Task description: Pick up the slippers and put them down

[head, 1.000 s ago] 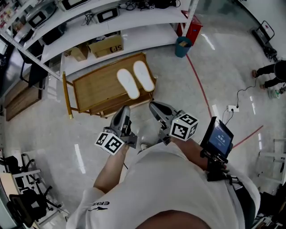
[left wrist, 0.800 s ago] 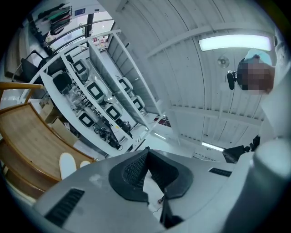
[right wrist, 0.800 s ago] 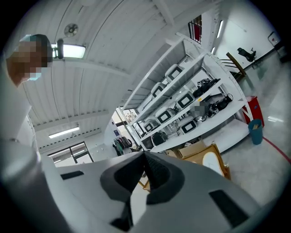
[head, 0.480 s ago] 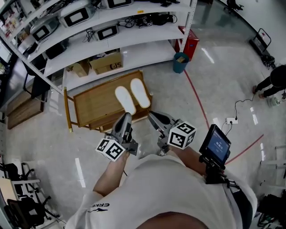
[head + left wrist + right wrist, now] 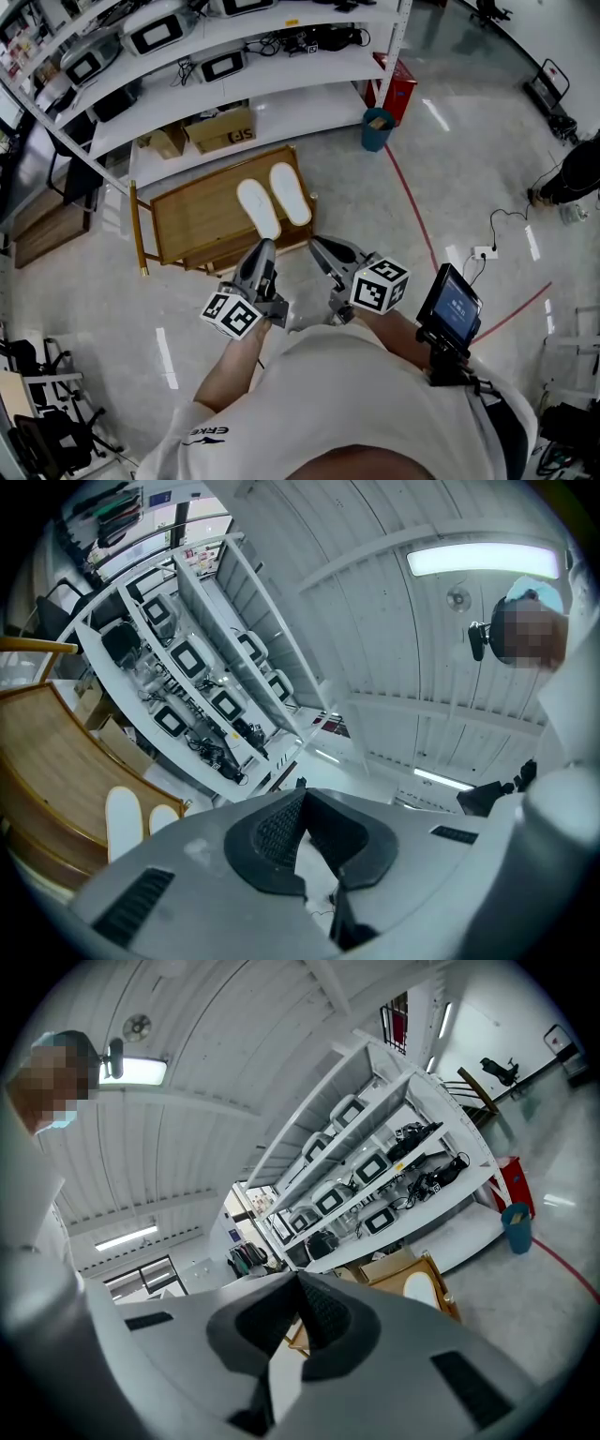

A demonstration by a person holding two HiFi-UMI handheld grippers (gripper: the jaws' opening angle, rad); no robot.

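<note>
Far left in the head view, we see a low wooden table (image 5: 192,202) on the pale floor, in front of white shelving (image 5: 281,98). A cardboard box (image 5: 223,129) sits on the lowest shelf. The slippers (image 5: 259,208) are white and lie flat, just beside each other, on the table's right half. Neither gripper touches them.

Next we note the left gripper (image 5: 266,245). It is held in the air short of the table's near edge, pointing toward the slippers. Its own view shows the jaws pressed together with nothing between them, and the slippers (image 5: 122,819) low at the left.

The right gripper (image 5: 316,242) is just beside it at about the same height. Its jaws are also pressed together and empty. In its view we see one slipper (image 5: 420,1286) on the table (image 5: 441,1299).

Further right, a blue bin (image 5: 377,129) stands on the floor near a red box (image 5: 397,89). A red line (image 5: 412,202) runs across the floor. A small screen (image 5: 454,309) sits at the person's right side.
</note>
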